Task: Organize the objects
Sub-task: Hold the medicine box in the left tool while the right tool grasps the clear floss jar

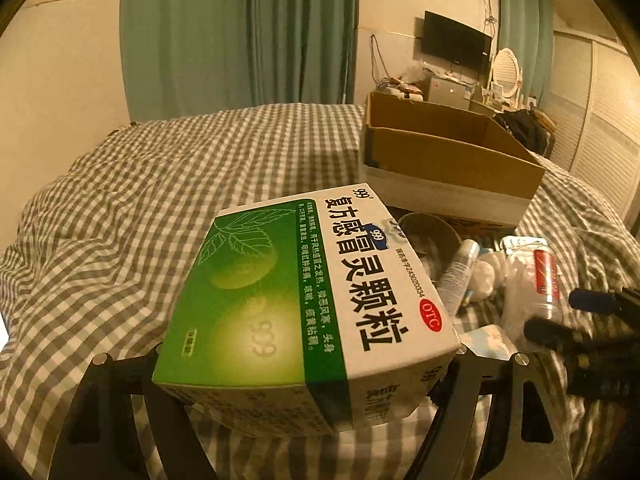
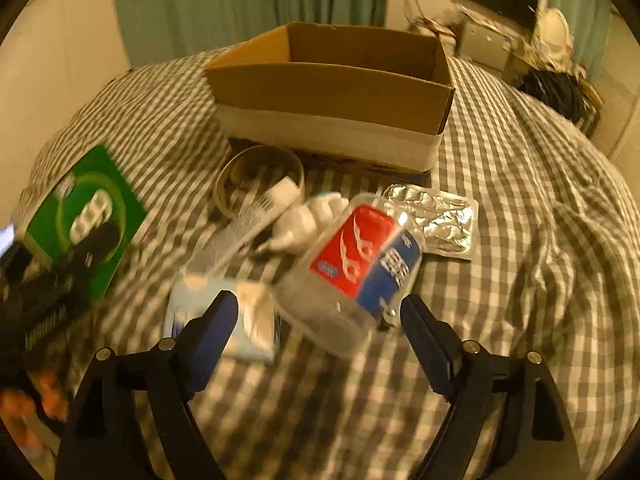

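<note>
Left wrist view: the left gripper (image 1: pixel 308 364) is clamped on a green-and-white medicine box (image 1: pixel 308 292), which fills the lower centre of the frame and is lifted clear of the checked bedspread (image 1: pixel 160 184). At upper right an open cardboard box (image 1: pixel 448 152) rests on the bed. Between the two, at centre right, lie a metal bowl (image 1: pixel 428 236), a white tube (image 1: pixel 460 272) and a clear bottle with a red label (image 1: pixel 544 276). The right gripper (image 1: pixel 560 320) enters at the right edge.

Right wrist view (blurred): the right gripper (image 2: pixel 318 316) has its jaws wide apart, holding nothing, at lower centre just in front of the red-labelled bottle (image 2: pixel 360 264). A foil blister pack (image 2: pixel 436 216) lies right of the bottle, a pale blue packet (image 2: pixel 224 320) lower left of it. The cardboard box (image 2: pixel 332 92) stands at upper centre; the medicine box (image 2: pixel 88 216) shows at the left edge.
</note>
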`<act>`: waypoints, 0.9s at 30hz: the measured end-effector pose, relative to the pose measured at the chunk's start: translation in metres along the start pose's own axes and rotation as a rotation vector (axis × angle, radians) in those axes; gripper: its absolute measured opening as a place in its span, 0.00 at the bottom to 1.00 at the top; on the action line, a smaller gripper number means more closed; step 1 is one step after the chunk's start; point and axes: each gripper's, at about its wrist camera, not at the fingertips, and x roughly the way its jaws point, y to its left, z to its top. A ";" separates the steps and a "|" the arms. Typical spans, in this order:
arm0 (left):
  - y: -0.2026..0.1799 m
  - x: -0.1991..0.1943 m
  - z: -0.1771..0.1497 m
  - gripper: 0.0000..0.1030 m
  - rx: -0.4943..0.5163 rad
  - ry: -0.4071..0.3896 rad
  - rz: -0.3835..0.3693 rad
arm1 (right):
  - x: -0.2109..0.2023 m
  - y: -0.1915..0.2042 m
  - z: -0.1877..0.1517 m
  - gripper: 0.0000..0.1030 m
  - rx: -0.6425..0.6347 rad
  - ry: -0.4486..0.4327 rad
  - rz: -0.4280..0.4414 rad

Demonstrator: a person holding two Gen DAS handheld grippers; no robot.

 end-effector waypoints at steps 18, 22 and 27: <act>-0.001 -0.001 0.000 0.79 -0.010 0.021 -0.030 | 0.010 0.002 0.001 0.71 -0.024 -0.052 -0.090; -0.010 -0.019 0.010 0.80 0.002 -0.008 -0.033 | -0.015 -0.001 0.003 0.62 -0.022 -0.094 -0.042; -0.018 -0.037 0.023 0.79 0.004 -0.033 -0.041 | -0.040 -0.003 0.005 0.61 -0.026 -0.139 -0.002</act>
